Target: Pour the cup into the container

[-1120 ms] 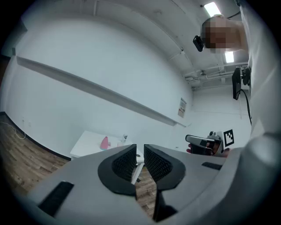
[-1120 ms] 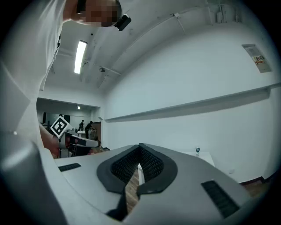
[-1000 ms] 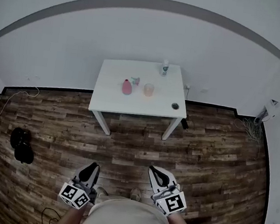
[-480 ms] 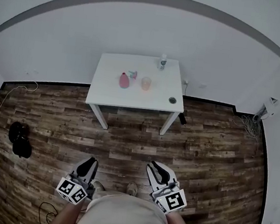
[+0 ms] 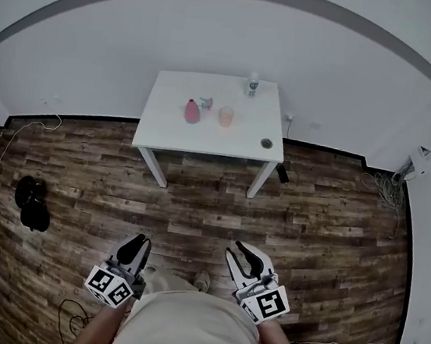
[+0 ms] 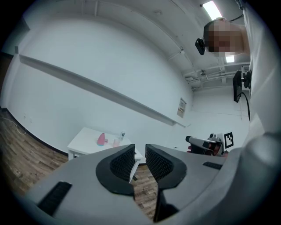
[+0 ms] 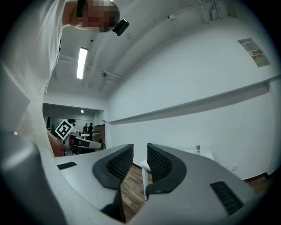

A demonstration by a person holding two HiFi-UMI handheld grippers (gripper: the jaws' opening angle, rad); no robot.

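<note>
Our left gripper [image 6: 139, 151] has jaws that have just been opening. They now stand a narrow gap apart, with only the wooden floor [image 5: 195, 204] and the far surface [image 5: 171, 122] visible between the ribbed pads. They hold nothing and touch nothing.

Our right gripper [image 7: 140, 151] also shows a narrow gap between its jaws. That gap is empty too, and a leg of the surface and some floor show through it. From the head view, we hold both grippers low and close to our body, side by side and pointing forward. They are well apart from the white surface that stands against the wall across the floor.

The cup [image 5: 225, 116] is a pale orange, see-through one. It stands upright near the middle of the surface. The pink container [image 5: 192, 111] stands near it on the left, also upright, and the two do not touch. A small teal and pink thing [image 5: 206, 103] sits between them and slightly behind. It is too small for us to tell what it is.

A clear bottle [image 5: 252, 85] stands at the back edge, and a small dark round thing [image 5: 266, 143] lies near the front right corner. We cannot tell what is in the cup, the container or the bottle, because they are too far off.

A black bag [image 5: 31, 210] lies on the floor at the left.
</note>
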